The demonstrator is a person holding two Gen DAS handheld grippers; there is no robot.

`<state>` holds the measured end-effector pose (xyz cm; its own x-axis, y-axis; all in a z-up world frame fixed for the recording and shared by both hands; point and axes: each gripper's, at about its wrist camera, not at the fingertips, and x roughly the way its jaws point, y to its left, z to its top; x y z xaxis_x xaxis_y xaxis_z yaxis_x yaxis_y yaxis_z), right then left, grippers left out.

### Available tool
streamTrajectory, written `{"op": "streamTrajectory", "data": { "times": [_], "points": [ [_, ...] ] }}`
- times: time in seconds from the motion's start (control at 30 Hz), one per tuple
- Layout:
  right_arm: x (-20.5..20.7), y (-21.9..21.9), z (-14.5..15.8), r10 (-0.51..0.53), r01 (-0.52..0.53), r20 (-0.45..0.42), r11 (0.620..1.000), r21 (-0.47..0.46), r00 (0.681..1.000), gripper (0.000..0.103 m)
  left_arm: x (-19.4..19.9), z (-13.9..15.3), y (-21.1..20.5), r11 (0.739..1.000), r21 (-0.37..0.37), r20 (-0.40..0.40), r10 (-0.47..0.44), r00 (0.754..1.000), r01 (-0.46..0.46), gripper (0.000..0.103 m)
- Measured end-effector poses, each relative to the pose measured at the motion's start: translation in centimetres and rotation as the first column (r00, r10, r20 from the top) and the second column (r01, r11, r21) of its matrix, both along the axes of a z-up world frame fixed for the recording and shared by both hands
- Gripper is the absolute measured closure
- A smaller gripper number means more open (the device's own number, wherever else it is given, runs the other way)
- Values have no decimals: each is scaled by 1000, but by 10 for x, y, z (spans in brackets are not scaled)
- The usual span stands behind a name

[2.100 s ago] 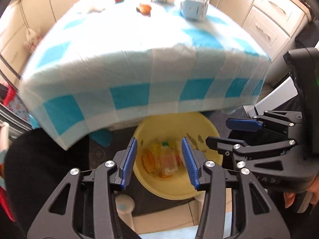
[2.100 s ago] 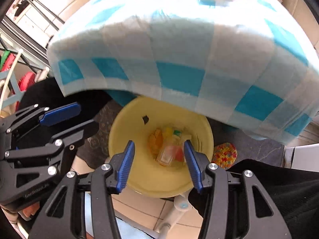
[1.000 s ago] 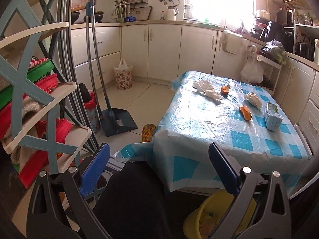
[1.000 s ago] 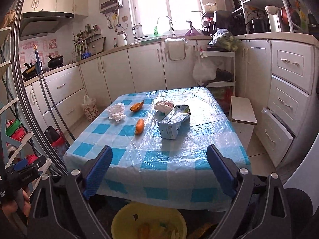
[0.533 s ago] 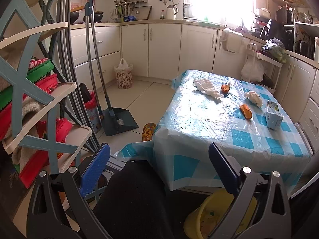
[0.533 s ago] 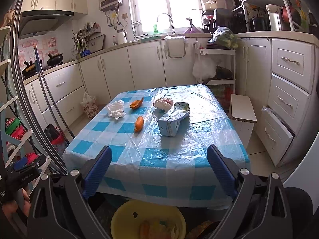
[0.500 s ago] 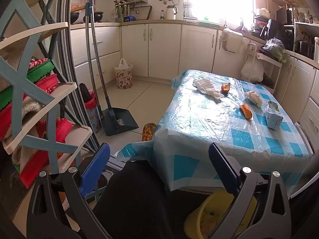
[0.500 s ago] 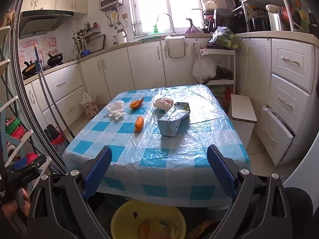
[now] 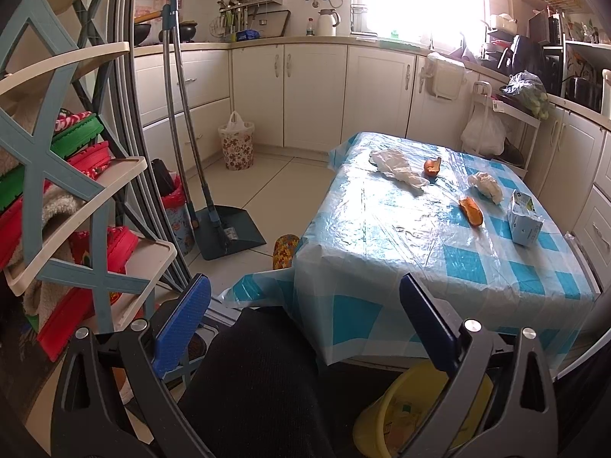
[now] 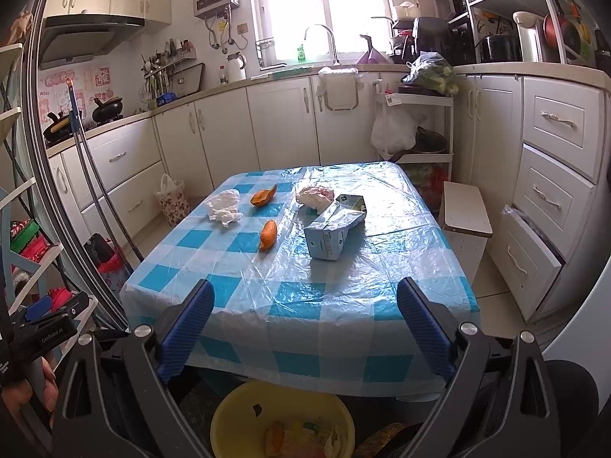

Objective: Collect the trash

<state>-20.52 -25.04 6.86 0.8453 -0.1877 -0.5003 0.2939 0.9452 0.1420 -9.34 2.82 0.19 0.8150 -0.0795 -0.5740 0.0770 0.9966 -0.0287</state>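
Trash lies scattered on the blue-checked tablecloth [image 10: 305,297]: a crumpled white tissue [image 10: 224,207], two orange peel pieces [image 10: 263,195] [image 10: 268,234], a second wad of paper [image 10: 314,197] and a flattened milk carton [image 10: 333,229].

The right wrist view shows the whole tabletop head-on, plus the yellow basin [image 10: 229,420] on the floor below the near table edge, with peel and wrappers already inside. It also shows the left gripper [image 10: 38,315] at the far left margin, in a hand. The left wrist view shows the table obliquely from its left corner, the basin [image 9: 376,416] only partly, behind the right finger, and items hidden from the other camera: a dustpan [image 9: 229,231], a floral bin [image 9: 236,145] and a shelf rack [image 9: 76,206].

Right gripper [image 10: 303,324]: jaws spread wide, holding nothing. All table trash lies well ahead of it, beyond the fingertips; the basin sits below and between the fingers.

Left gripper [image 9: 303,320]: jaws spread wide, empty; the trash lies far ahead and to its right.

The carton rests on its side, long axis running from near-left to far-right, opened spout end pointing away toward the cabinets. The nearer peel lies lengthwise, roughly toward and away from the camera.
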Motion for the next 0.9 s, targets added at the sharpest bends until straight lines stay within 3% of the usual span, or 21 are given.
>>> {"op": "streamTrajectory", "data": {
  "times": [0.9],
  "points": [
    [-1, 4, 3, 16, -16, 3, 999, -35, 1000, 11, 0, -1, -1, 1000, 4, -3, -2, 1000, 2, 7]
  ]
}}
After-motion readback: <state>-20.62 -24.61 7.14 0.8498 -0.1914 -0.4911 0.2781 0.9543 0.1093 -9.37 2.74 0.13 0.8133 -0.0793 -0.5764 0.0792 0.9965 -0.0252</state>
